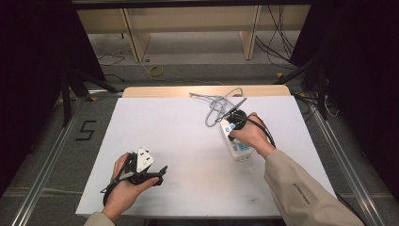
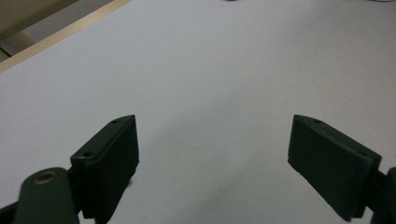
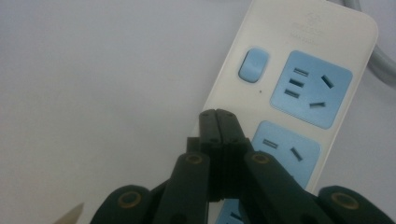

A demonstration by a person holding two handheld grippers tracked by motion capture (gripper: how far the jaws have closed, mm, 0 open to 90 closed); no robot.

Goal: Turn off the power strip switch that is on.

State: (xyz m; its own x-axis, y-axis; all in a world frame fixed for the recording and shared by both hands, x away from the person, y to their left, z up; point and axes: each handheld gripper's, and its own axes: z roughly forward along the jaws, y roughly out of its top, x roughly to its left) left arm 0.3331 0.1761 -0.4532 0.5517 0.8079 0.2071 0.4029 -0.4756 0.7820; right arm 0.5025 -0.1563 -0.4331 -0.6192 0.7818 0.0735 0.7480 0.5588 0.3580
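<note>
White covering (image 1: 188,155) spreads over your table, with a strip of bare wood (image 1: 155,91) showing along the far edge at twelve o'clock. Beyond it lie a grey floor, wooden shelf frames and loose wires; dark curtains close off both sides.

Your power strip (image 1: 236,143) lies on the right half of the sheet, at about two o'clock from the centre, running lengthwise from far-left to near-right. It is white with pale blue sockets and a blue switch (image 3: 253,65) near its far end. Its grey cord (image 1: 217,104) loops away toward twelve o'clock and stops near the wooden strip.

Your right gripper (image 3: 217,116) is right over the strip: in the right gripper view its two black jaws are pressed flat together with nothing between them, and their tips sit at the strip's left edge, just below the switch, at nine o'clock from the second socket (image 3: 285,151). Whether the tips actually touch the plastic you cannot tell. Your right hand (image 1: 251,136) covers the middle of the strip in the high view.

Your left gripper (image 1: 162,172) rests well apart from it, near the front edge at about seven o'clock. Its jaws stand wide, with bare white sheet between them.

Open sheet runs across the whole middle and the left half. The strip's near end sits fairly close to the right edge at three o'clock.
</note>
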